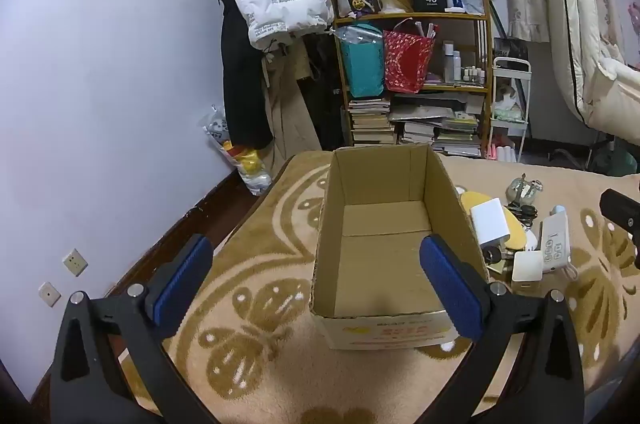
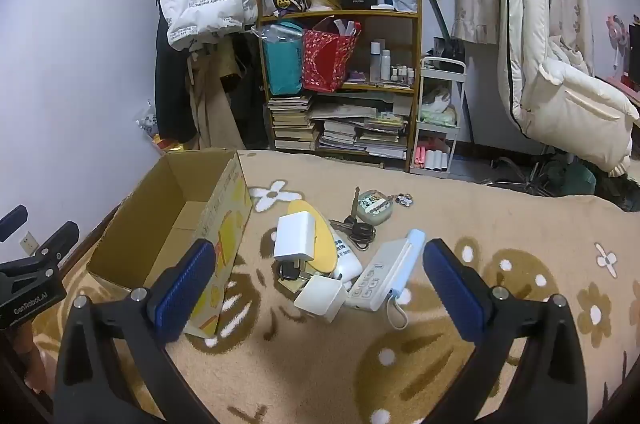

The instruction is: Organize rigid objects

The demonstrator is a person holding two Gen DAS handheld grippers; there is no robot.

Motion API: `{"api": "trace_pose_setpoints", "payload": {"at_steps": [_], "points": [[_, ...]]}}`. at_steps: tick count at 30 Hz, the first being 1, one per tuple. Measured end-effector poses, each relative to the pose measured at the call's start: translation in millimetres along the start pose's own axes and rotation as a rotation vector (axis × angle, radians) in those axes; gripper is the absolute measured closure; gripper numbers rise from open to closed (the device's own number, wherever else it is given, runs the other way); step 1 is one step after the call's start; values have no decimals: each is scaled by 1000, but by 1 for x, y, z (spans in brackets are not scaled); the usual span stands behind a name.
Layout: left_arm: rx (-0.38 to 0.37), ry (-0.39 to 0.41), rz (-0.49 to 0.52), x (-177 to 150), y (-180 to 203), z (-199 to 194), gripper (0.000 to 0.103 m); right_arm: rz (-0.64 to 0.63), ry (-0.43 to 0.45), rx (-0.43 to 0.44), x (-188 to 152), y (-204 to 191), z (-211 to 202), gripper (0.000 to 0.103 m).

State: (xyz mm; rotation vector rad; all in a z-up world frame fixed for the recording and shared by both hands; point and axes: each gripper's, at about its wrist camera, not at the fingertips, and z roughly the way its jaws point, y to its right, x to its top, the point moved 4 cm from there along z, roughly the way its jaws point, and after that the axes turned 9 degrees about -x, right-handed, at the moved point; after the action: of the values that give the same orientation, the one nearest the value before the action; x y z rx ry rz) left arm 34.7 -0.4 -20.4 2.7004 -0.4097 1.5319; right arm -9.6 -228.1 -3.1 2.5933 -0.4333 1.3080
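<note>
— Left wrist view first. How do the fingers stand?

— The left gripper (image 1: 316, 272) has its blue-padded fingers (image 1: 182, 276) spread wide, holding nothing. They hang above the open cardboard box (image 1: 384, 224); the right-hand pad overlaps the box's near right wall in the picture, but I cannot tell whether it touches.

— What's in the box?

— Only its bare cardboard floor. It sits on a tan blanket (image 1: 248, 288) with brown flower shapes. The printing on its near face is too blurred to read.

— And the things to be sorted?

— Piled just right of the box: a white charger block (image 1: 490, 220), a yellow oval piece (image 1: 516, 232) partly under it, a white power strip (image 1: 556, 244), a small white cube (image 1: 528, 266), and a keychain cluster (image 1: 522, 189) farther back. Small dark bits below the charger are hard to make out. The black tip of the right gripper (image 1: 618, 209) pokes in at the right edge, mostly cut off.

— Now the right wrist view.

— The right gripper (image 2: 318, 276) is also spread wide and empty, hanging over the pile. Between its pads lie the small white cube (image 2: 320, 298) and the power strip (image 2: 370, 282), which lies against a pale blue power bank (image 2: 404, 264) with a loop strap. The charger block (image 2: 296, 238) rests on the yellow oval (image 2: 324, 244); a white tube (image 2: 346, 260) is half hidden underneath. Keys (image 2: 358, 230) and a round green case (image 2: 374, 205) lie behind.

— The box here?

— To the left of the pile, open, its yellow printed side (image 2: 226, 228) facing the objects. The left gripper (image 2: 36, 244) shows at the left edge, cut off.
</note>
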Motion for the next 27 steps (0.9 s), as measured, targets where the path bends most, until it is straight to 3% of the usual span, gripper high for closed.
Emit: {"api": "trace_pose_setpoints", "payload": {"at_steps": [27], "points": [[-20, -25, -15, -6, -5, 7, 1, 11, -16, 17, -4, -3, 3, 0]]}}
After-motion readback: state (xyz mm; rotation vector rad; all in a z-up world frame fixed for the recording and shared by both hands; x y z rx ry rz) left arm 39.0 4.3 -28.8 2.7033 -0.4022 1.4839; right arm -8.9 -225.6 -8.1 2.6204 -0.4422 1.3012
